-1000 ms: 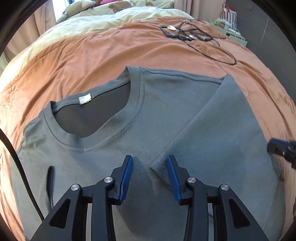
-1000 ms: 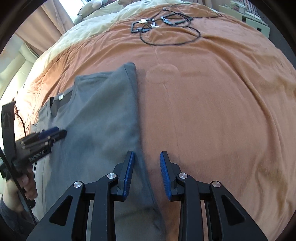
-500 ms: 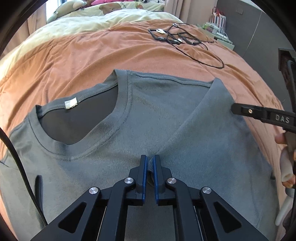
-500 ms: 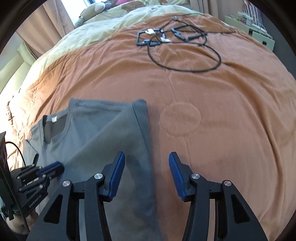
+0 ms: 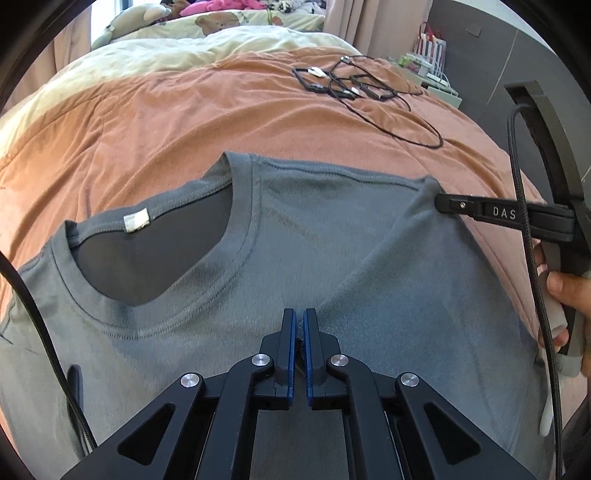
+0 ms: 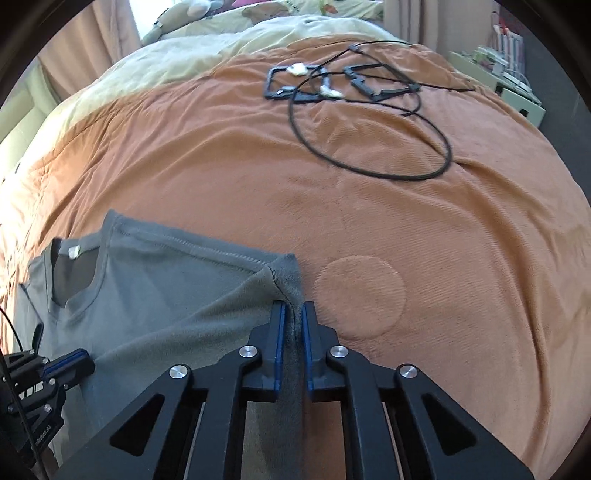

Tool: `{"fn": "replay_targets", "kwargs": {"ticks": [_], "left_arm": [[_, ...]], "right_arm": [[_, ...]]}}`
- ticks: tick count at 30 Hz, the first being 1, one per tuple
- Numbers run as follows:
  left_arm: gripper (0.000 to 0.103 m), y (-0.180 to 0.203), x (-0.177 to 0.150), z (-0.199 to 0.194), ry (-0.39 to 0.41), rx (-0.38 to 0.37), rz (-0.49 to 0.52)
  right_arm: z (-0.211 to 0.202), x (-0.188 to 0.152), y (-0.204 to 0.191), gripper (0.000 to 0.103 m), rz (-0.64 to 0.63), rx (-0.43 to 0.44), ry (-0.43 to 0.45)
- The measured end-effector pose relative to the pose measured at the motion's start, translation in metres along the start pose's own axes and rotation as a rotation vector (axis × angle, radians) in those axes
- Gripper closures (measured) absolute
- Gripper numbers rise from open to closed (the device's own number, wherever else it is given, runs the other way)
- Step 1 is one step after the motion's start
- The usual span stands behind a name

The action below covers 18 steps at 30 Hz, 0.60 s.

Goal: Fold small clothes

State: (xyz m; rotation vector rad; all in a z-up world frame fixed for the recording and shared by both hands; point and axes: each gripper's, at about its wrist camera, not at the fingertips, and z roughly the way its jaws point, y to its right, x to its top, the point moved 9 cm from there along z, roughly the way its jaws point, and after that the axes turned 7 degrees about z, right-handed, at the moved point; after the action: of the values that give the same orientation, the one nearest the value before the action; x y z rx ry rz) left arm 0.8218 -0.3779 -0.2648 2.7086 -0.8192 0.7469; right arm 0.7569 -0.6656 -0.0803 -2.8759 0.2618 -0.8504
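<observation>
Pinching the grey T-shirt (image 5: 332, 236) at the tip of its folded-in sleeve, my left claw (image 5: 299, 325) sits clamped on the cloth. My right claw (image 6: 291, 317) has just snapped together on the shoulder fold. The shirt lies flat on the orange bed blanket (image 6: 406, 221), black cables (image 6: 369, 122) well beyond both claws.

Bedroom: quilted bed (image 5: 184, 122), curtains (image 5: 369, 26)

Grey T-shirts (image 5: 332, 236): one
Claws: two, left claw (image 5: 299, 325) and right claw (image 6: 291, 314)
Orange blankets (image 6: 406, 206): one
Black cable tangles (image 6: 354, 103): one
Hands (image 5: 569, 295): one visible
</observation>
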Motion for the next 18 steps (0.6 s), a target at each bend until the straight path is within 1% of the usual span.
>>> {"fn": "replay_targets", "kwargs": {"ticks": [2, 3, 4, 5, 6, 8, 10, 11, 12, 14, 15, 16, 18], "left_arm": [[0.099, -0.001, 0.003, 0.003, 0.008, 0.015, -0.007], [0.099, -0.002, 0.004, 0.005, 0.006, 0.038, -0.004], [0.099, -0.001, 0.004, 0.009, -0.002, 0.052, 0.004], [0.099, -0.001, 0.004, 0.011, -0.010, 0.056, 0.011], [0.099, 0.000, 0.005, 0.011, -0.011, 0.063, 0.023], [0.097, -0.002, 0.007, 0.005, 0.001, 0.061, 0.027], [0.096, -0.009, 0.009, -0.001, 0.015, 0.061, -0.002], [0.096, -0.016, 0.010, -0.005, 0.023, 0.075, -0.028], [0.096, -0.018, 0.011, -0.006, 0.027, 0.080, -0.045], [0.096, -0.021, 0.009, -0.008, 0.022, 0.060, -0.070], [0.096, -0.020, 0.008, -0.008, 0.015, 0.051, -0.069], [0.096, -0.019, 0.007, -0.008, 0.011, 0.049, -0.063], [0.096, -0.017, 0.005, -0.006, 0.001, 0.042, -0.048]], "right_arm": [[-0.001, 0.003, 0.009, 0.099, 0.023, -0.058, 0.027], [-0.001, 0.004, 0.015, 0.099, 0.033, -0.097, 0.042], [-0.001, 0.005, 0.026, 0.099, 0.051, -0.163, 0.052], [0.001, 0.003, 0.032, 0.099, 0.068, -0.171, 0.042], [0.002, 0.001, 0.036, 0.099, 0.093, -0.153, 0.029], [-0.005, 0.002, 0.039, 0.098, 0.126, -0.091, 0.036], [-0.014, 0.003, 0.033, 0.097, 0.114, -0.035, 0.036], [-0.021, 0.003, 0.028, 0.097, 0.109, -0.009, 0.045], [-0.027, 0.003, 0.022, 0.093, 0.102, 0.013, 0.054], [-0.036, 0.002, 0.011, 0.075, 0.074, 0.047, 0.058], [-0.038, 0.000, 0.003, 0.055, 0.050, 0.057, 0.051], [-0.040, -0.002, -0.005, 0.046, 0.029, 0.063, 0.052], [-0.039, -0.004, -0.017, 0.046, -0.014, 0.049, 0.056]]}}
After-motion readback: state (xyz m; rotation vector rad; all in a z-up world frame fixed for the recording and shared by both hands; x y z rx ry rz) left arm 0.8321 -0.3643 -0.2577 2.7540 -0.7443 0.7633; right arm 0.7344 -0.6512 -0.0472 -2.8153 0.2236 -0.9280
